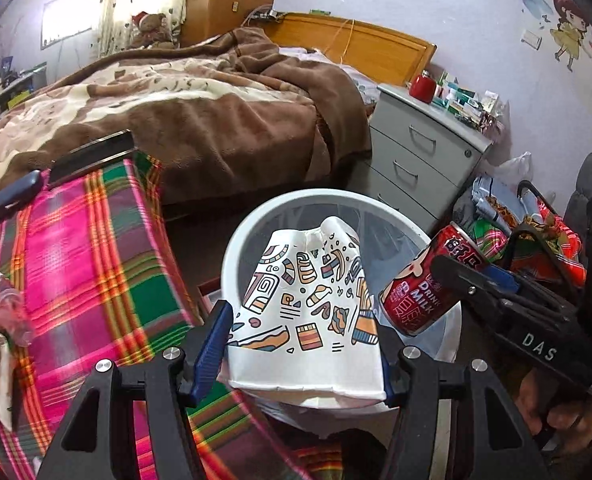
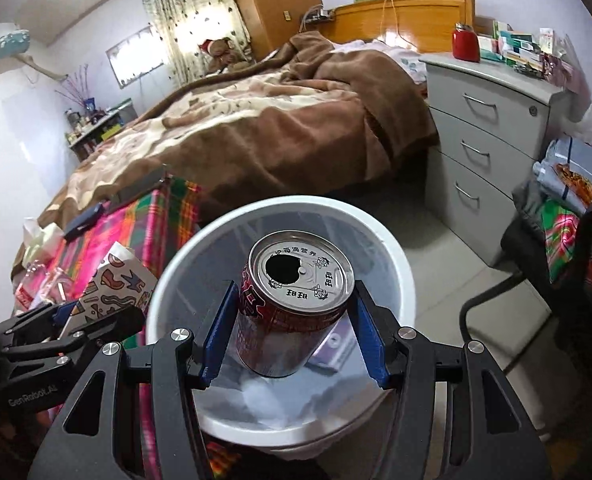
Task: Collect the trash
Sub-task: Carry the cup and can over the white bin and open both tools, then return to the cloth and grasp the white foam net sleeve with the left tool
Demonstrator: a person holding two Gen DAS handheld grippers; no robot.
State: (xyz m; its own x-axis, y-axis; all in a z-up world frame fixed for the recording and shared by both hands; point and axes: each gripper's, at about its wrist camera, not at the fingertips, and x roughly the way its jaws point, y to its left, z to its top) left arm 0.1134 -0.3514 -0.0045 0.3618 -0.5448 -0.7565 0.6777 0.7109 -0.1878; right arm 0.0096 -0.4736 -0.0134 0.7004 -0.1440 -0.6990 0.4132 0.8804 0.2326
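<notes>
My left gripper (image 1: 305, 344) is shut on a crumpled white paper cup (image 1: 307, 308) with a colourful doodle print, held over the near rim of a white trash bin (image 1: 232, 252). My right gripper (image 2: 292, 320) is shut on a red milk-drink can (image 2: 292, 308) with an opened silver top, hanging over the mouth of the bin (image 2: 176, 276). In the left wrist view the can (image 1: 415, 296) and the right gripper (image 1: 455, 280) show at the right of the cup. In the right wrist view the cup (image 2: 116, 280) and the left gripper (image 2: 76, 320) appear at the left. The bin holds a plastic liner and a purple packet (image 2: 335, 344).
A pink and green plaid cloth (image 1: 96, 272) covers a surface left of the bin, with wrappers (image 1: 0, 320) and a dark case (image 1: 12, 196) on it. A bed with a brown blanket (image 1: 216, 120) lies behind. A grey drawer unit (image 1: 423, 152) and a cluttered chair (image 2: 555, 248) stand right.
</notes>
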